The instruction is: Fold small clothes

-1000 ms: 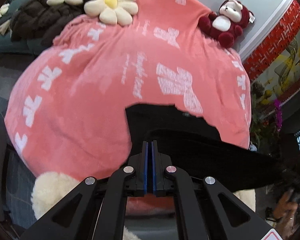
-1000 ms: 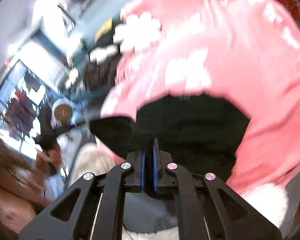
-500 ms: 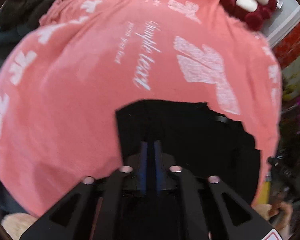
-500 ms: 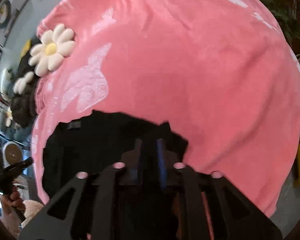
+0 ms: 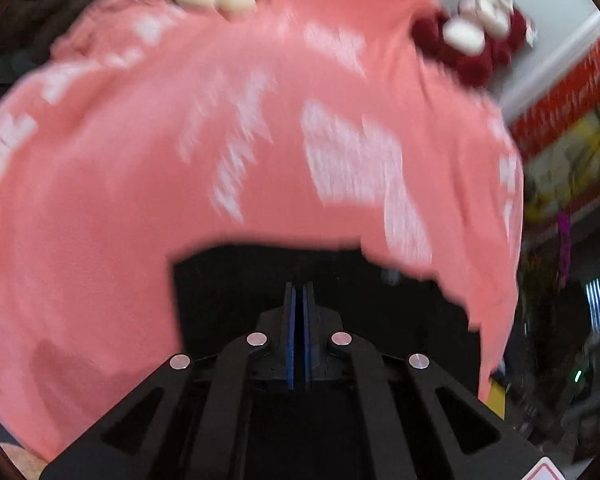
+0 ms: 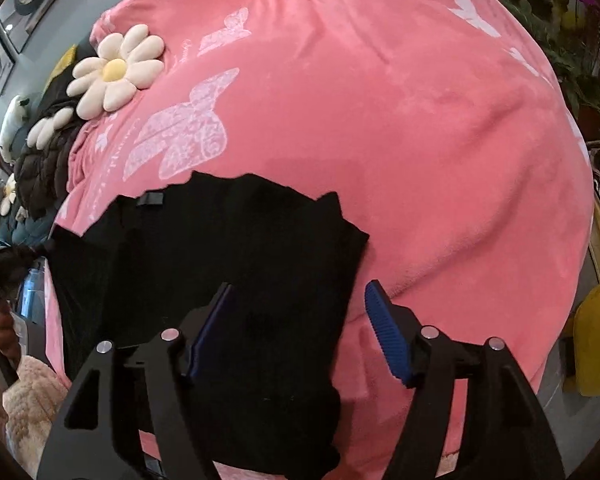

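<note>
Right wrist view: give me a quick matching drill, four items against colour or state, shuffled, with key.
Items:
1. black garment
2. blanket
3. flower cushion
4. right gripper

States:
A. cream petals, yellow centre
B. jaws apart, pads off the cloth
C. pink with white prints
D. lying flat on the blanket

Pairs: 1-D, 2-C, 3-A, 4-B

The blanket (image 6: 400, 152) is soft pink cloth with a short velvety nap and matt white prints. The black garment (image 6: 228, 264) on it looks like matt, possibly ribbed, cloth. The flower cushion (image 6: 114, 72) is smooth plush. The right gripper (image 6: 298, 300) is matt black plastic with ridged blue pads and shiny metal pins.
</note>
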